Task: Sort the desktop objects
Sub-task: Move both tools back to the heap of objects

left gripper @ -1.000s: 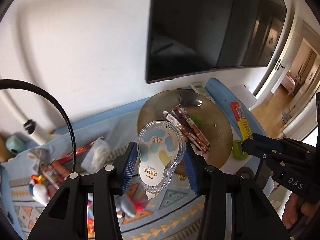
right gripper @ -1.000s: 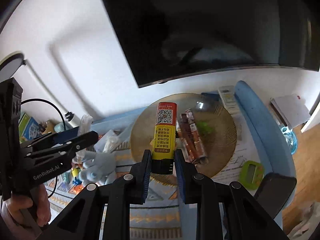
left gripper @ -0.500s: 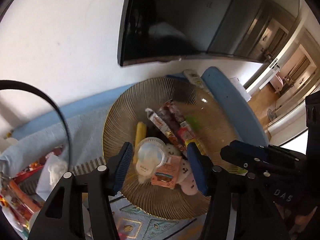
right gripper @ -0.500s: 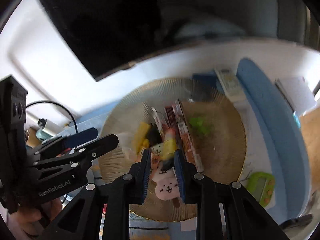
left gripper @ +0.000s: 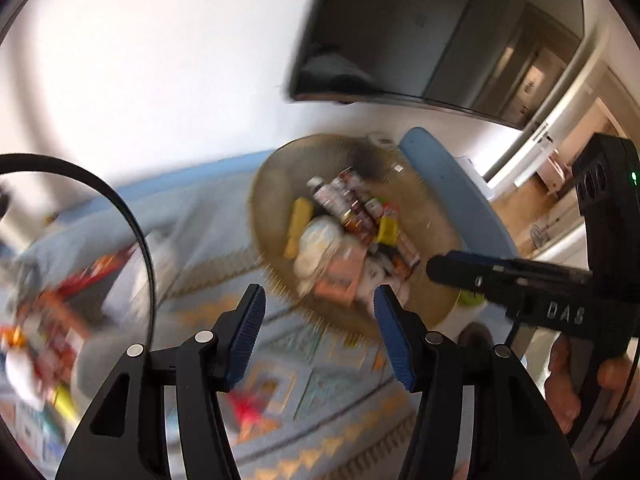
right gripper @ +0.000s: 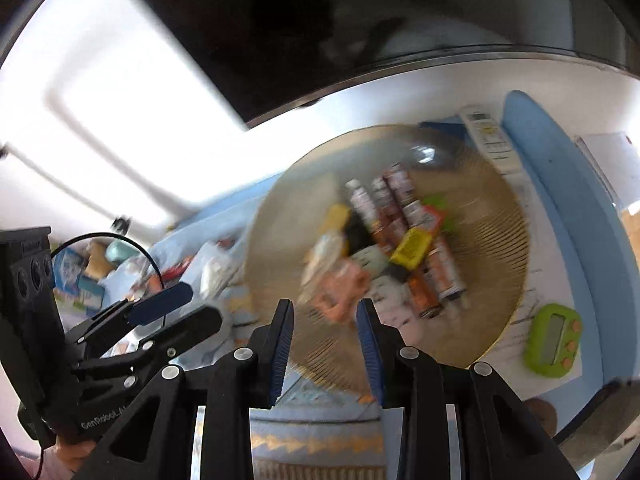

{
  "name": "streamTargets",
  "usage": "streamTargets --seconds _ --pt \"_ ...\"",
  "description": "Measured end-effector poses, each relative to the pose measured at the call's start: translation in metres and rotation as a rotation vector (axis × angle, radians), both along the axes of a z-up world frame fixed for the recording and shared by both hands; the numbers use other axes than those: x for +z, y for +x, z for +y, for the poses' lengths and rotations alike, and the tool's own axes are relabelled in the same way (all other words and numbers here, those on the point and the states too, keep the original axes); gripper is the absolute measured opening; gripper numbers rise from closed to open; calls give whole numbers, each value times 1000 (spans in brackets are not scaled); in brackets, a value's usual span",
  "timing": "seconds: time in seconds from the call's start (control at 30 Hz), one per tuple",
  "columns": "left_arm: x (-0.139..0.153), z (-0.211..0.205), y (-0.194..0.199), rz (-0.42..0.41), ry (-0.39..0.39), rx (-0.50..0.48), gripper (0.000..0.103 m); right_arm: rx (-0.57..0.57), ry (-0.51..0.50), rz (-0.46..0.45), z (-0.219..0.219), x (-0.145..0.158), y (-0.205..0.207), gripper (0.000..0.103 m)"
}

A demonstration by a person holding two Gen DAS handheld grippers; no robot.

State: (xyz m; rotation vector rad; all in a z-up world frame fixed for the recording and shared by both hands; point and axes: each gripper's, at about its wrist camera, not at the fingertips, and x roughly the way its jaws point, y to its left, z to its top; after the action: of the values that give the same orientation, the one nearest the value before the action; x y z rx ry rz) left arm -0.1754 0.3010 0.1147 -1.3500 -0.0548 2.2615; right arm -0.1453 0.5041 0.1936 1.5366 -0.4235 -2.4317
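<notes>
The left gripper point(left gripper: 318, 328) hangs with its blue-padded fingers spread wide and nothing between them, just short of the near rim of the round ribbed amber glass plate point(left gripper: 276, 176). The right gripper point(right gripper: 325, 344) is likewise parted and empty at the same near rim. On that plate lie the blurred white and clear tape dispenser point(left gripper: 318, 240), the yellow and red tube point(right gripper: 414, 244) and brown snack sticks point(right gripper: 394, 200); a green timer point(right gripper: 554, 340) sits just beside its right edge.
</notes>
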Motion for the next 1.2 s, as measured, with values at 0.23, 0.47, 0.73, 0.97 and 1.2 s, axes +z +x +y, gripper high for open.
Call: streamTargets --seconds 0.23,0.47,0.73,0.97,1.2 --pt "-16 -122 58 -64 -16 268 54 106 -32 -22 -53 -1 29 32" --pt "-45 -271 91 -138 24 604 67 212 -64 -64 -125 -9 47 32" --pt "-93 -325 74 -179 14 597 67 301 -62 -82 -215 -17 64 32" --pt "-114 -312 49 -133 -43 480 67 329 -18 -116 -260 -27 73 32" --pt "-127 -291 37 -97 -139 365 27 324 -1 -107 -276 -28 62 32"
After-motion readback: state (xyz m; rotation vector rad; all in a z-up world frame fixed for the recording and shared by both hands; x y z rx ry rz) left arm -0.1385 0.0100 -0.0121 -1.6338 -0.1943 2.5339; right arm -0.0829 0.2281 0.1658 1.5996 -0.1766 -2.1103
